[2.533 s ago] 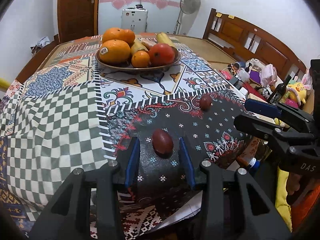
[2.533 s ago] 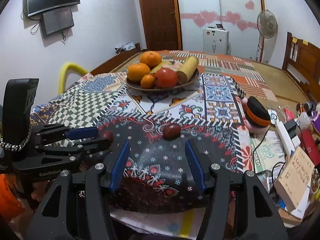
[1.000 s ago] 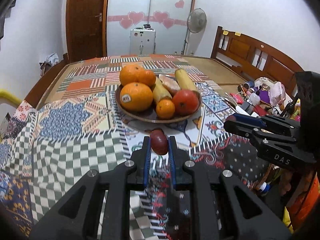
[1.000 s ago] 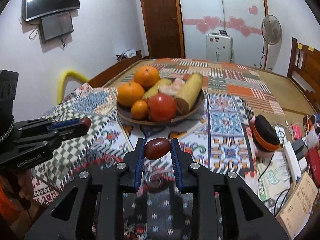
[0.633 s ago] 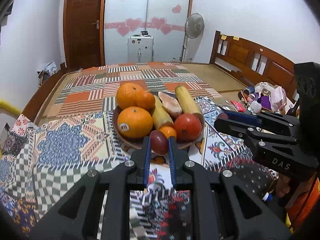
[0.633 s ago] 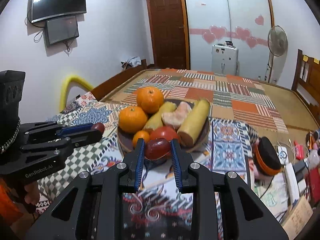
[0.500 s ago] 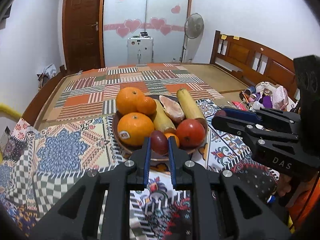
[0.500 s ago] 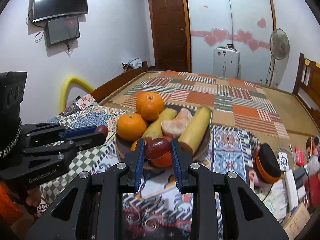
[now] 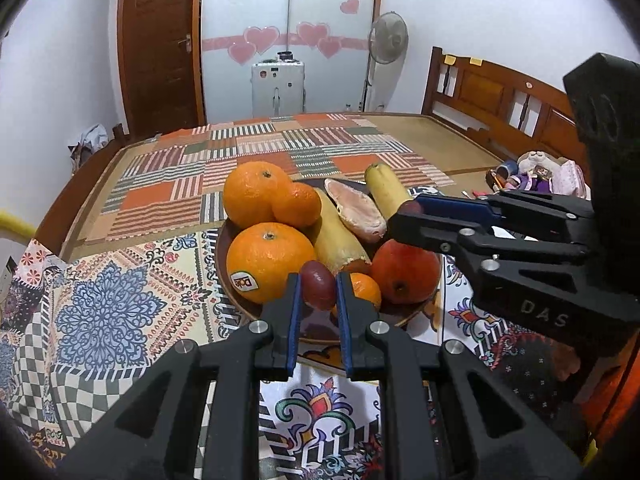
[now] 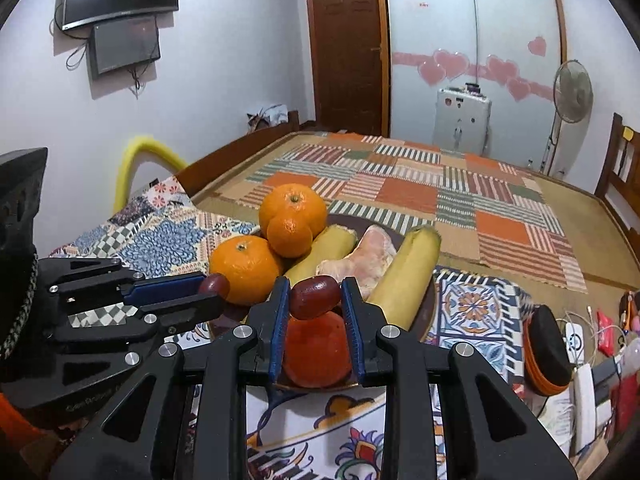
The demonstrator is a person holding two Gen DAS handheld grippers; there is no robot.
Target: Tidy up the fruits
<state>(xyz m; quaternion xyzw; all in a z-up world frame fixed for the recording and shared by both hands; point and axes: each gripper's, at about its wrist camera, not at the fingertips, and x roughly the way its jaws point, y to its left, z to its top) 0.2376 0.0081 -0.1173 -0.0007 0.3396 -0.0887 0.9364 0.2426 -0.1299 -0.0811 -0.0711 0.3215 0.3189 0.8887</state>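
Grasping a date (image 9: 318, 290) in the left gripper (image 9: 316, 292) and another date (image 10: 314, 297) in the right gripper (image 10: 314, 300), lower each into a gap in the bowl (image 9: 228, 276) before letting go.

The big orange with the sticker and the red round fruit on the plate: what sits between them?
In the left wrist view, a small orange lies between the stickered orange and the red fruit, partly hidden behind the left gripper and its dark red fruit.

Black gripper (image 9: 316, 292) frames, blue pads (silver screws)
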